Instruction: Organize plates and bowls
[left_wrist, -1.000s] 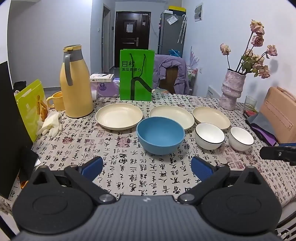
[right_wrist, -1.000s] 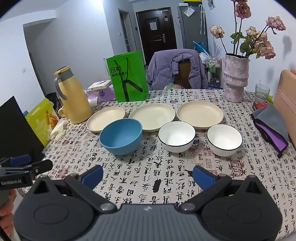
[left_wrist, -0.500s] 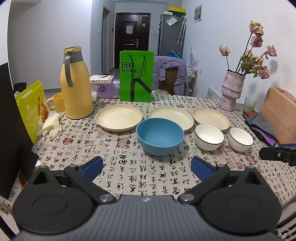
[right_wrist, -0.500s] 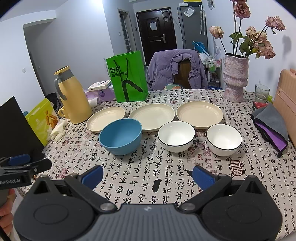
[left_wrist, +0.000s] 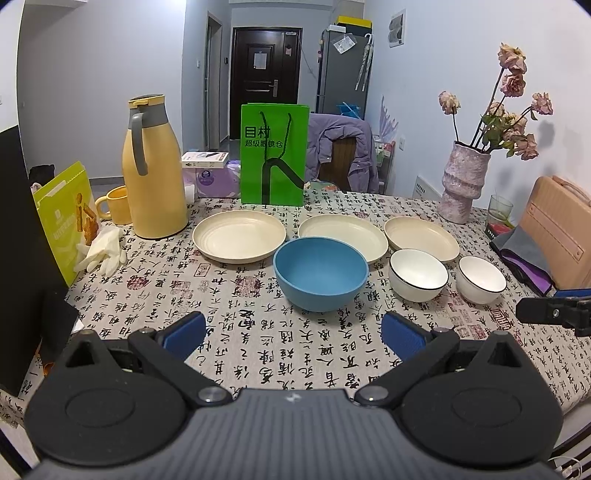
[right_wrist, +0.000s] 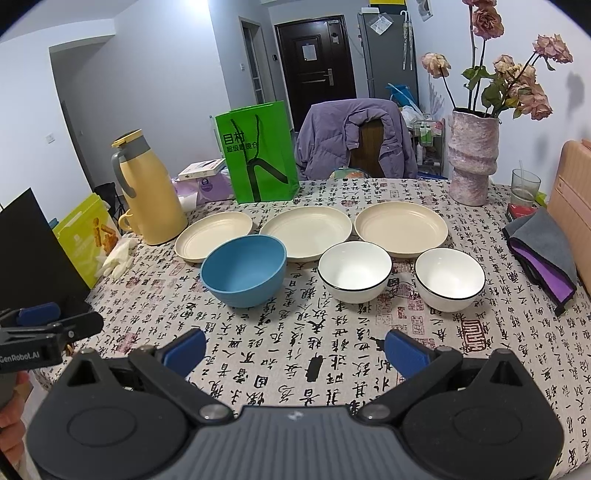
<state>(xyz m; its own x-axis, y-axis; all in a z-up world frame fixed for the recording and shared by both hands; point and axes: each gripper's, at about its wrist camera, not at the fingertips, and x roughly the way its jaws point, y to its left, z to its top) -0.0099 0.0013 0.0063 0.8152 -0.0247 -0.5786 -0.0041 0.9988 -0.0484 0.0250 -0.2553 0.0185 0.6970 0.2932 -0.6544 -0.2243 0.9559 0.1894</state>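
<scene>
Plates (right_wrist: 304, 232) sit in a row behind three bowls (right_wrist: 354, 271) on the table (right_wrist: 258, 354), untouched. Both the left gripper (left_wrist: 293, 332) and right gripper (right_wrist: 295, 345) hover spread wide, empty. Best approach low and pinch a rim squarely.

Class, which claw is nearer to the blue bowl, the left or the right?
Left. The left claw sits open straight before the blue bowl; the right claw, also open, sits farther right, facing the white bowls.
</scene>
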